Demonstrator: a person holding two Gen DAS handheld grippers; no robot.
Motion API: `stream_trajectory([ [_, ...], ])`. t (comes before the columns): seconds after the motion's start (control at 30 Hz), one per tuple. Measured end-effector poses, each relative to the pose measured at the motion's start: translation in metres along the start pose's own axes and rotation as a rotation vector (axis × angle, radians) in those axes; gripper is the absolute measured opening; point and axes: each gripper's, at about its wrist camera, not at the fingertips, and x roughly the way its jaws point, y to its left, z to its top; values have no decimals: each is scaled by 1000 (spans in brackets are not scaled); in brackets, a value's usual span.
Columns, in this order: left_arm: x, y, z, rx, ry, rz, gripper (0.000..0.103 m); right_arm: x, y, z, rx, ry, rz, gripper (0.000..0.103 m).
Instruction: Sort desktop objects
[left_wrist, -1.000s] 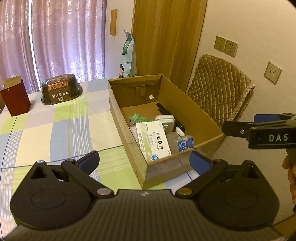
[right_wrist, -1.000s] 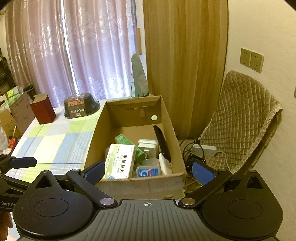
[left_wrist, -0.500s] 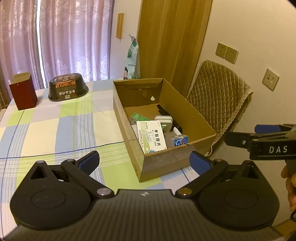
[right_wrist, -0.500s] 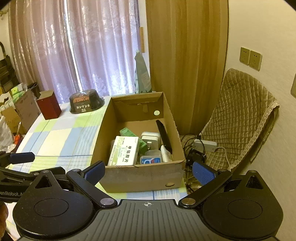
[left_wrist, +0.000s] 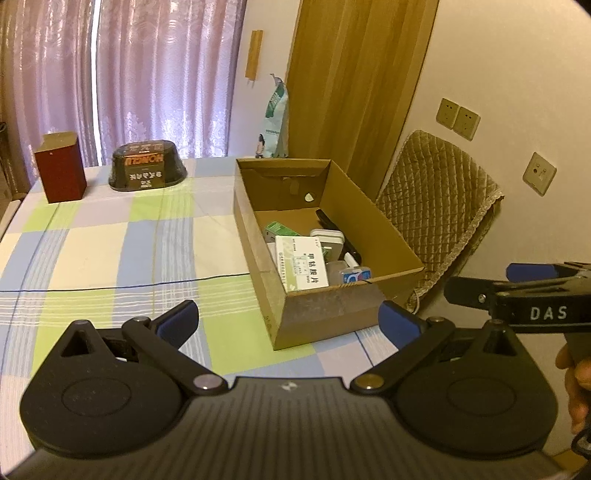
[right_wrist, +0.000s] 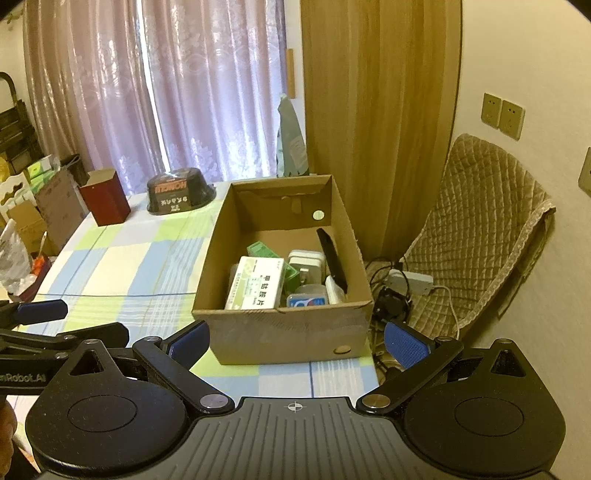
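A red box (left_wrist: 60, 168) and a dark tub (left_wrist: 147, 170) sit upper left on the checked tablecloth (left_wrist: 110, 251). The cardboard box (right_wrist: 284, 332) (medicine carton (right_wrist: 255, 282) inside) stands mid-frame, nothing blocking it. The left gripper (left_wrist: 288, 321) and right gripper (right_wrist: 295, 341) hover low before it, jaws wide apart, empty.

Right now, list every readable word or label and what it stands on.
"DAS": side of the right gripper.
"nRobot.AI", start cut off: side of the left gripper.
"HONGLI", upside down: black tub; smaller print unreadable.
Chinese print on the white medicine box and blue-labelled case: too blurred.
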Motion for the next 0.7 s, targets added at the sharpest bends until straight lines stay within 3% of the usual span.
stream_trajectory([
  [0.7, -15, 6, -9, -8, -8, 11, 102, -6, 9, -12, -1, 17, 6, 103],
])
